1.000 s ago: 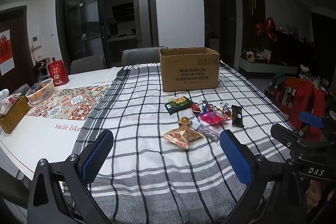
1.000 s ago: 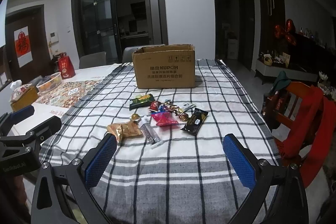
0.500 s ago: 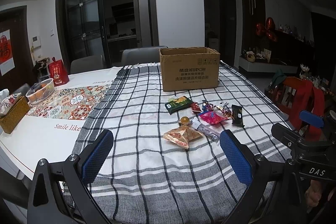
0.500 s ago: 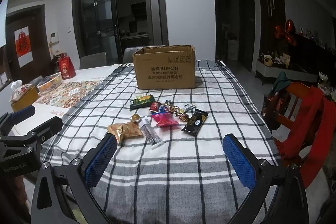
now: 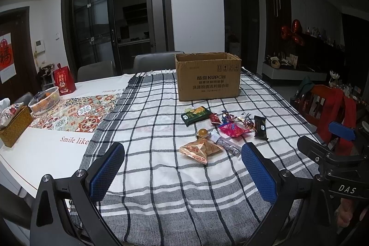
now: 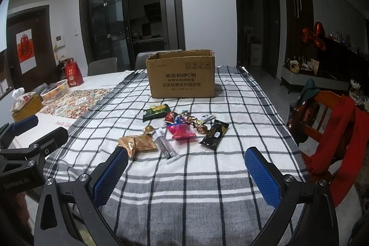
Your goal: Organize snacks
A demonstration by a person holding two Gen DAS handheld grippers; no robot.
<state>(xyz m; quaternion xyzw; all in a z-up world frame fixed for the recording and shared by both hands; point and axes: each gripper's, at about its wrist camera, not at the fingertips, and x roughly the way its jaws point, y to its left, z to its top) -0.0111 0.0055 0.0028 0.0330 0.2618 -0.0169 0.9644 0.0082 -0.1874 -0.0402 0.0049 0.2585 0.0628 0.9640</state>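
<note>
We hold both grippers low over the near end of the checked cloth (image 5: pixel 161 176), well short of the cardboard box (image 5: pixel 207 78), which stands open-topped at the far end of the cloth. Our left gripper (image 5: pixel 182 171) has its blue pads spread wide with nothing between them, and our right gripper (image 6: pixel 186 174) is spread just as wide and also holds nothing.

The snacks lie in a loose cluster on the cloth in front of the box, between it and our grippers. Nearest the box is a green packet (image 6: pixel 156 111). Just in front of that, from the box side, come a small red sweet (image 6: pixel 170 117), a few foil-wrapped sweets (image 6: pixel 193 122) and a pink packet (image 6: pixel 181 131). A black bar (image 6: pixel 214 134) lies at the right edge of the cluster. Farther from the box sit a round orange jelly cup (image 6: pixel 149 129), a clear tube-shaped packet (image 6: pixel 165 145) and a tan crinkled bag (image 6: pixel 138 143), the last lying closest to our grippers.

Left of the box, off the cloth, we see a white basket (image 5: pixel 45 99), a red gift bag (image 5: pixel 64 81) and a tissue box (image 5: pixel 12 121).
</note>
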